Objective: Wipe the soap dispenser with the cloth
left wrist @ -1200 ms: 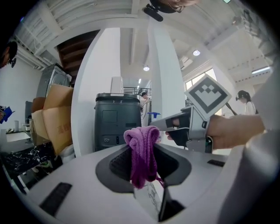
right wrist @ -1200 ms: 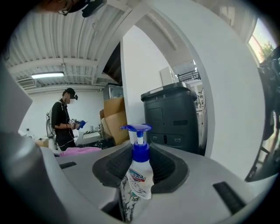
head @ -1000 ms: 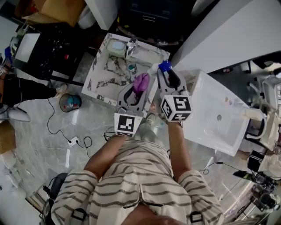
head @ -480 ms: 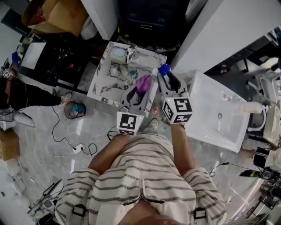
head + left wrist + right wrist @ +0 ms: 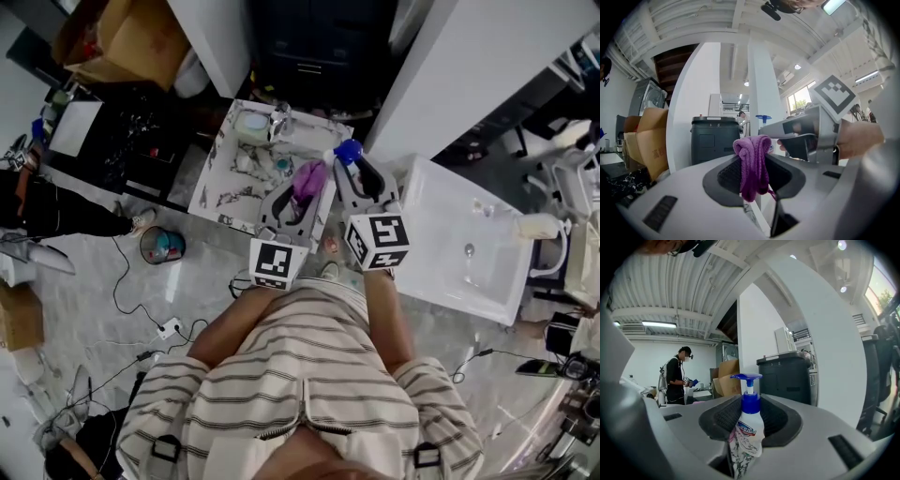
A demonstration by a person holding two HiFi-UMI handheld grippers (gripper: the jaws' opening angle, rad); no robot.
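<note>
Clamped by its body in the right claw (image 5: 361, 175) and held aloft, the white plastic soap dispenser with blue pump (image 5: 750, 423) is judged light and slick, while the left claw (image 5: 300, 194) pinches the limp purple cloth (image 5: 753, 164) alongside.

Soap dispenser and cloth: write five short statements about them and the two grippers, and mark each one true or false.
1. The right gripper grips the soap dispenser. True.
2. The cloth is green. False: it is purple.
3. The left gripper holds the cloth. True.
4. The soap dispenser has a red pump. False: the pump is blue.
5. The soap dispenser lies on its side. False: it stands upright between the right gripper's jaws.
</note>
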